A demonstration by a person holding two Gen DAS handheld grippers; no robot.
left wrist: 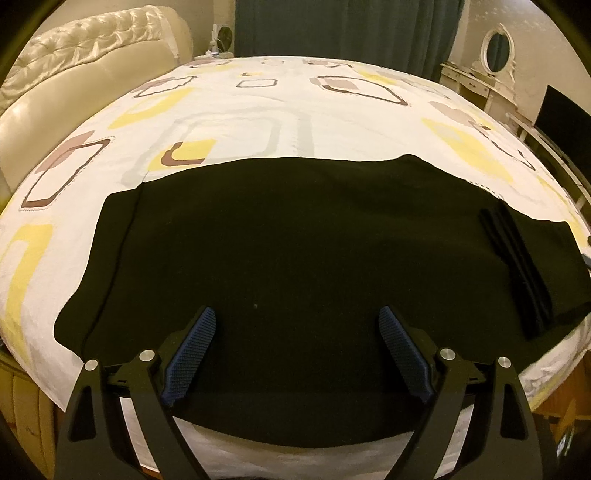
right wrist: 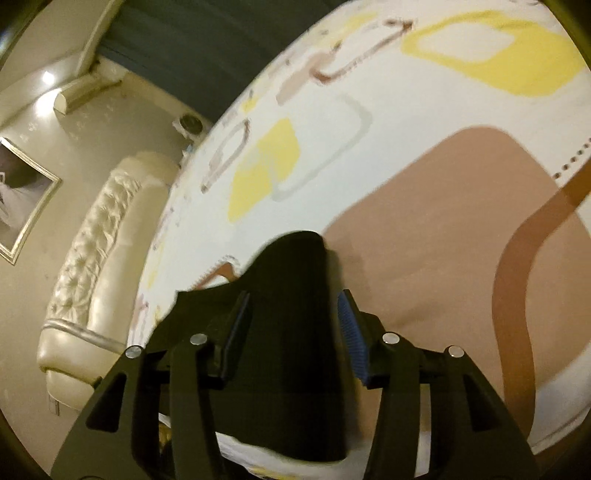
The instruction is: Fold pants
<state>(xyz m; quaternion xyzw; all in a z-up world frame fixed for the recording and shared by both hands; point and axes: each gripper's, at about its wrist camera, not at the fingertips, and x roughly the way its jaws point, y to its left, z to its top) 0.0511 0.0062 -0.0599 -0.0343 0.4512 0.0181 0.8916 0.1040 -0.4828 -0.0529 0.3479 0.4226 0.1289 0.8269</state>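
Note:
Black pants (left wrist: pixel 288 251) lie spread flat across the near part of a bed with a patterned white sheet (left wrist: pixel 240 110). Their waistband end (left wrist: pixel 517 266) is at the right. My left gripper (left wrist: pixel 297 317) is open and hovers over the near edge of the pants, fingers wide apart. In the right wrist view my right gripper (right wrist: pixel 293 302) is open, and a raised end of the black pants (right wrist: pixel 295 295) sits between its blue-padded fingers (right wrist: pixel 349 325). The fingers stand apart from the cloth on the right side.
A cream tufted headboard (left wrist: pixel 74 66) stands at the left of the bed; it also shows in the right wrist view (right wrist: pixel 96 258). A white vanity with an oval mirror (left wrist: pixel 496 51) and a dark screen (left wrist: pixel 565 118) stand at the right. Dark green curtains (left wrist: pixel 347 26) hang behind.

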